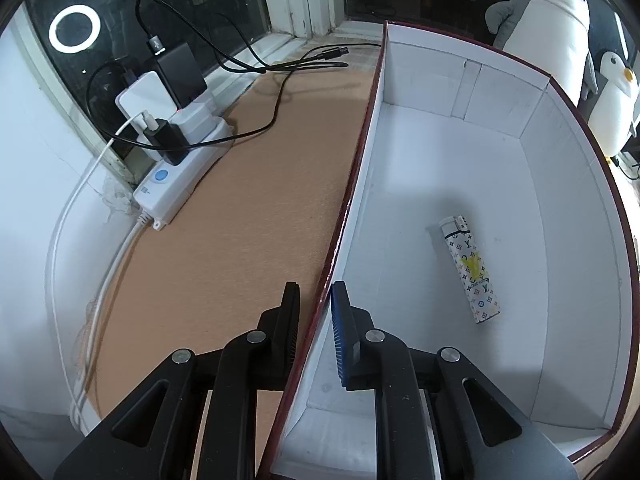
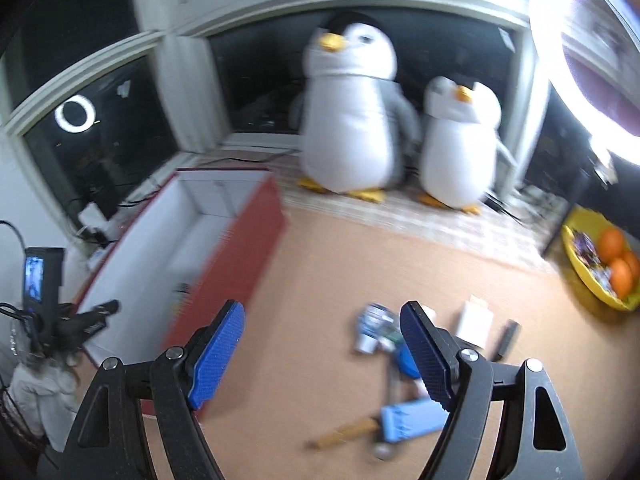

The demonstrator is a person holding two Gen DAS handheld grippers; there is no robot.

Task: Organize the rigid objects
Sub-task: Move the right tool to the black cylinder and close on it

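The box [image 1: 362,184] wall is pinched by the left gripper [image 1: 316,320], apparently to steady it; a lighter [image 1: 471,268] lies inside. The right gripper [image 2: 322,354] is spread above items [image 2: 400,364] right of the box.

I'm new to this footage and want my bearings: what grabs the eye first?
Two plush penguins stand on the sill by the dark window, beside a glaring ring light. The left gripper straddles the wall of a red box holding one patterned lighter. The open right gripper hovers over scattered small items.
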